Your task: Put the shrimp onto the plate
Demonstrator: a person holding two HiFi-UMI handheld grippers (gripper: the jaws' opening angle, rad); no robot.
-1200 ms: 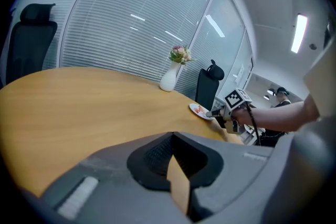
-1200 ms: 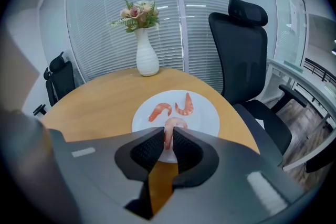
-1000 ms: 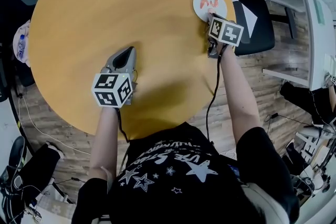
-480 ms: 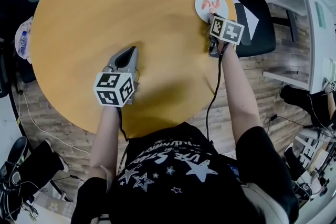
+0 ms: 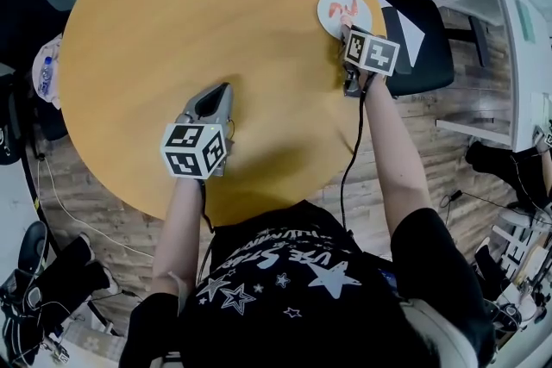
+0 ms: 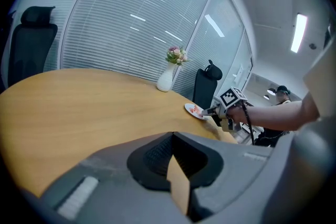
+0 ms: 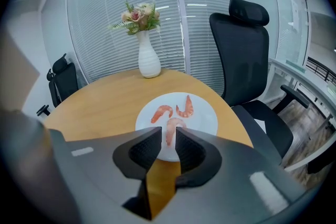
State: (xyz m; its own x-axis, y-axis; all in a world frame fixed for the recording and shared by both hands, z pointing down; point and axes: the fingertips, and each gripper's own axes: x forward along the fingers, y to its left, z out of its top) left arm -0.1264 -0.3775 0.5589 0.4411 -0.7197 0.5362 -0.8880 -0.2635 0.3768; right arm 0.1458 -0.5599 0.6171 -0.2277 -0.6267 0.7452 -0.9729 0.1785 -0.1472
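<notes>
Where the round worktop (image 5: 172, 21), smooth honey-coloured wood, comes nearest the person, the left claw (image 5: 221, 90) sits low over it, its grey jaws pressed together with nothing between them. It carries a marker cube (image 5: 194, 149) of black-and-white squares, and the other claw has one like it.

Farther out, at the worktop's right edge, the right claw (image 7: 168, 131) reaches onto a round white plate (image 7: 202, 120). Its ribbed black pads are nipped on the tail end of the near shrimp (image 7: 171, 124), whose curled head end lies over the plate just past the tips. That shrimp is pink-orange, glossy and hooked like a comma.

Beyond it lie two more of the same colour, side by side and apart. The left shrimp (image 7: 161, 112) is arched, and the right shrimp (image 7: 185, 107) is bent into a tighter hook. That makes three shrimp, all at the one plate.

At the far rim stands one white vase (image 7: 148, 63), narrow-necked and smooth, holding a small bunch of pale flowers (image 7: 139, 14). Behind the plate, off the worktop, stands a black high-backed office chair (image 7: 245, 55) with a headrest.
</notes>
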